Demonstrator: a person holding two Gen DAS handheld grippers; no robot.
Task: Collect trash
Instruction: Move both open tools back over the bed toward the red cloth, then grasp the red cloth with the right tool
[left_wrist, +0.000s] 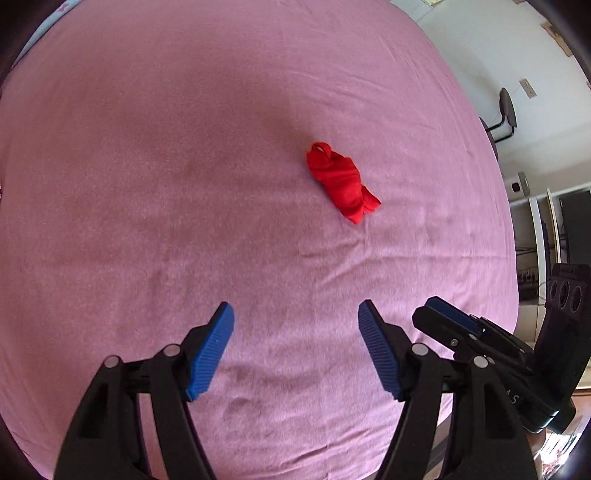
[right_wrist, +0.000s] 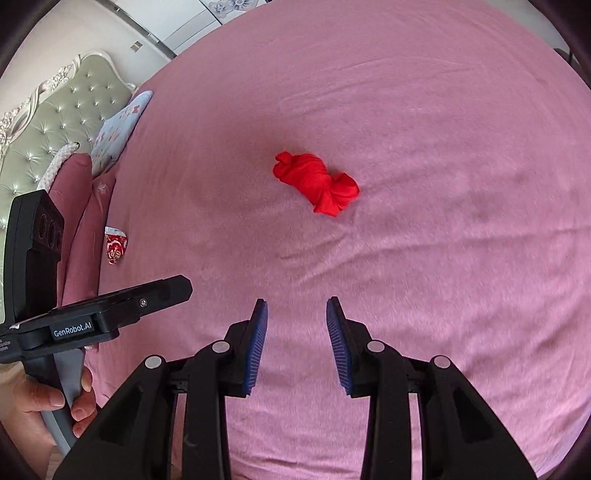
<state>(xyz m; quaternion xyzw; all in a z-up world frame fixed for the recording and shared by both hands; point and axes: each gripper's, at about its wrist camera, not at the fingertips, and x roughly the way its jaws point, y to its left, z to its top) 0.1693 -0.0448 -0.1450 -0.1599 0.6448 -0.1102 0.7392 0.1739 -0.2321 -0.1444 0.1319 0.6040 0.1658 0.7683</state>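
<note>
Pink bedsheet (right_wrist: 424, 110), tufted headboard (right_wrist: 55, 122), perhaps pillows (right_wrist: 118, 125).

Left gripper (left_wrist: 295, 317): jaws spread wide, blue ribbed pads (left_wrist: 210, 354) facing inward, nothing between them. Right gripper (right_wrist: 296, 314): jaws parted more narrowly, also holding nothing. The two grippers are held side by side, each visible at the edge of the other's view. The left hand (right_wrist: 55, 402) wraps its fingers around the left gripper's handle.
</note>
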